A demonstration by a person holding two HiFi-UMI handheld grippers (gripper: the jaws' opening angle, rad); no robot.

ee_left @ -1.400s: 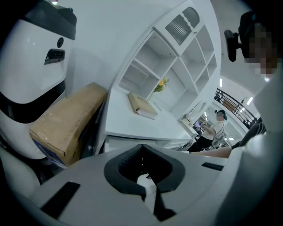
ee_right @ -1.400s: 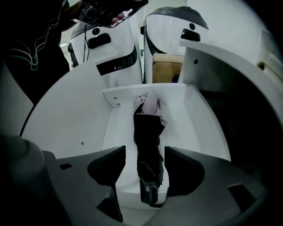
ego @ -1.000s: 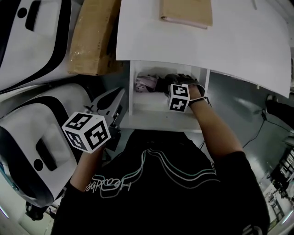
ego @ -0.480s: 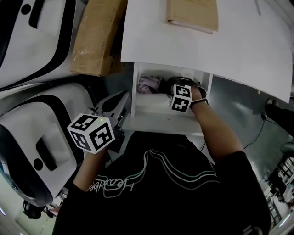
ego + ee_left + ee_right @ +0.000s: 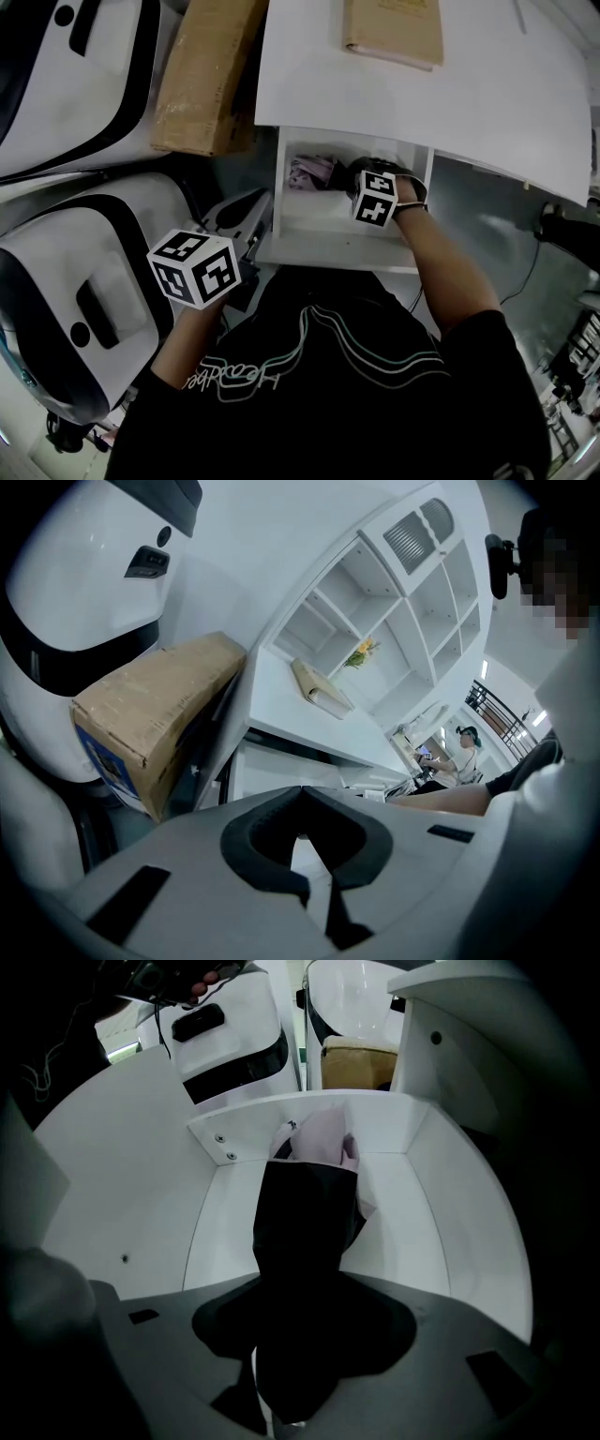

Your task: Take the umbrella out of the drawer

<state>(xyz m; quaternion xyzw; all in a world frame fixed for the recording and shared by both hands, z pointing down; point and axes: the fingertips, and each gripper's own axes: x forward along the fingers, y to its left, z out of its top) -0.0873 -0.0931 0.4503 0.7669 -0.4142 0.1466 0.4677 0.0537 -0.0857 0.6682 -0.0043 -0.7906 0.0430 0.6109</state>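
The white drawer [image 5: 319, 246] stands pulled out under the desk top. A black folded umbrella [image 5: 305, 1241] lies lengthwise in it, with pink fabric [image 5: 323, 1138] at its far end. My right gripper [image 5: 367, 178] points steeply down into the drawer. Its jaws are closing, and the umbrella's near end lies between them [image 5: 281, 1410]. I see no firm pinch. In the head view, the umbrella [image 5: 349, 171] shows dark beside the marker cube. My left gripper [image 5: 246, 246] hangs outside the drawer at its left front corner. Its fingers [image 5: 317, 907] are together and hold nothing.
A cardboard box [image 5: 202, 75] stands left of the desk, also in the left gripper view [image 5: 150, 714]. A tan folder [image 5: 392, 28] lies on the white desk top [image 5: 450, 94]. Large white-and-black machine shells [image 5: 75, 281] fill the left side. White shelves [image 5: 394, 611] stand beyond.
The right gripper stays down in the drawer over the umbrella. The left gripper's cube has drifted slightly right and down in the picture.
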